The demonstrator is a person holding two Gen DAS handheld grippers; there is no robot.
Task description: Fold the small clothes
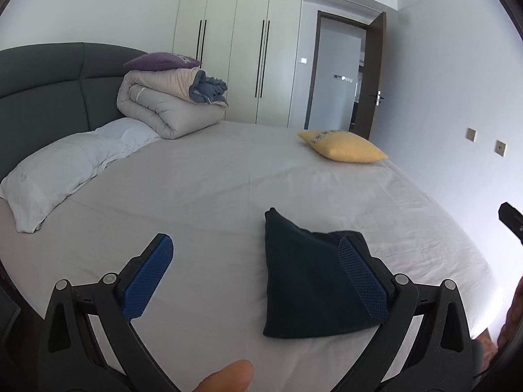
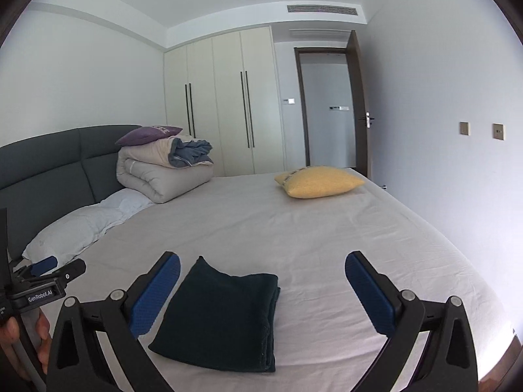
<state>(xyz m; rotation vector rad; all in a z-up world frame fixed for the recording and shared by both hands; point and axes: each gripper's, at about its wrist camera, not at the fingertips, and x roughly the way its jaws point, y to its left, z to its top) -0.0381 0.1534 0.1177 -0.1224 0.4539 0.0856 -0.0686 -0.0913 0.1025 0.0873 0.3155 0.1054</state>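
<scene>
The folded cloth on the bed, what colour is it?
Very dark blue-green, almost black, plain: the cloth, best in the right wrist view.

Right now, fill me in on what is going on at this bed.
A person is folding small clothes on a bed covered with a light grey sheet, using a handheld two-finger gripper in each hand. A dark navy garment lies folded into a compact rectangle near the front edge. Neither the left gripper nor the right gripper holds anything: both have their blue-padded jaws wide open above the sheet. A yellow cushion and a rolled beige duvet sit farther back.
</scene>
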